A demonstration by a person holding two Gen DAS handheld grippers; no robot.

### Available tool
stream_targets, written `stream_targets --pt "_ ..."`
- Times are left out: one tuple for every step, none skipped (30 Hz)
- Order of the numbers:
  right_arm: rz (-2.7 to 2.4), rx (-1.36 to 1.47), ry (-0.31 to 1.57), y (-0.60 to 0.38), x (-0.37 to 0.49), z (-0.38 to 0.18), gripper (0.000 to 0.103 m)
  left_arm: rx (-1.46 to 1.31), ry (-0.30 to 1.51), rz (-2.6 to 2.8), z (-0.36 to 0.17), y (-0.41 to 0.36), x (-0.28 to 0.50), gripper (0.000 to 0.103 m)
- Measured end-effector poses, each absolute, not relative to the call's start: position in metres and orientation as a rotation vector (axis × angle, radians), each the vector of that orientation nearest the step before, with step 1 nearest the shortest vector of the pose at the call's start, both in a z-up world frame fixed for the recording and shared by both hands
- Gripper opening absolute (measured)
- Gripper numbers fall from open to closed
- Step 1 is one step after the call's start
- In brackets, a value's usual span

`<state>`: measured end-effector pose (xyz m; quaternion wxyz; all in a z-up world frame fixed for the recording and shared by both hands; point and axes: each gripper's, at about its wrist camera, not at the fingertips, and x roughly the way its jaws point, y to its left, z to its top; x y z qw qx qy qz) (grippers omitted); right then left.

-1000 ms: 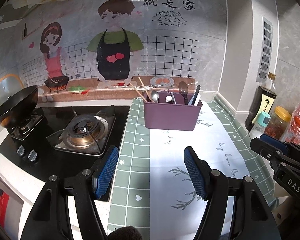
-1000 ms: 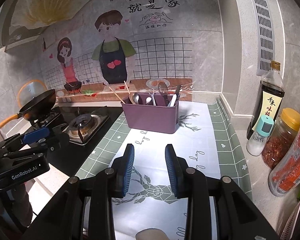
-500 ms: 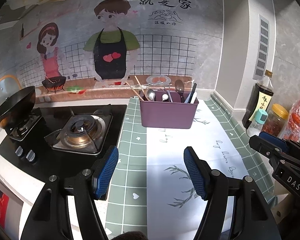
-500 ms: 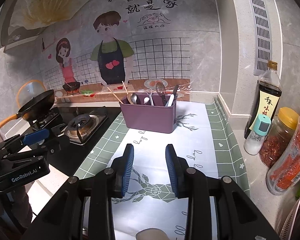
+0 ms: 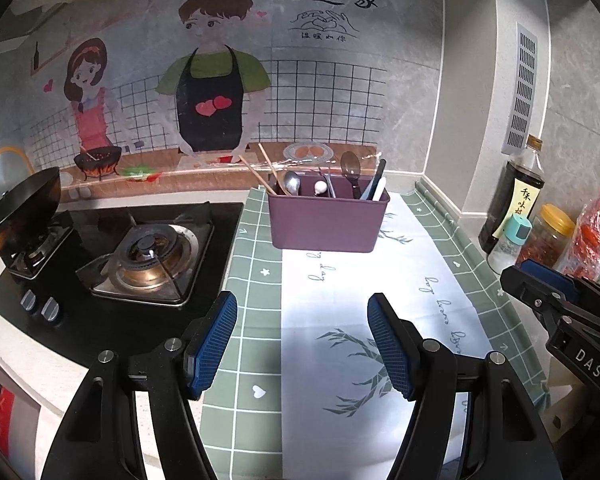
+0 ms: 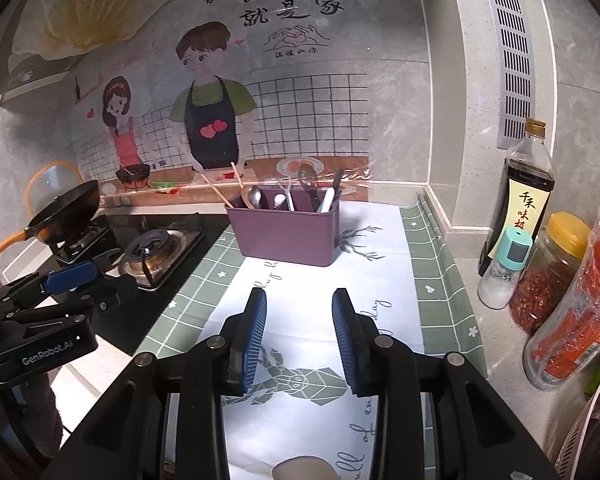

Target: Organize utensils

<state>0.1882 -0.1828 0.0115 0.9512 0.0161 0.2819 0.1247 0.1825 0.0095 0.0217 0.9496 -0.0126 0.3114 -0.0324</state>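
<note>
Now my left claw (image 5: 298, 344) gapes wide, empty; right claw (image 6: 299, 338), jaws just opening, empty too. Utensils upright in purple bin (image 5: 327, 222) on desk (image 5: 256, 272).

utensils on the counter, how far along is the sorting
Looks done: chopsticks, spoons and other pieces stand in the purple caddy. In hand: nothing; left gripper and right gripper are open and empty. Left: no loose utensil shows on the mat.
</note>
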Motion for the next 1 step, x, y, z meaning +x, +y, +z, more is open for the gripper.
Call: stream_targets --pt "0.246 0.033 0.577 -0.1841 0.1905 0.0102 0.033 -0.027 0.638 -0.067 0.0208 0.0095 0.1843 0.068"
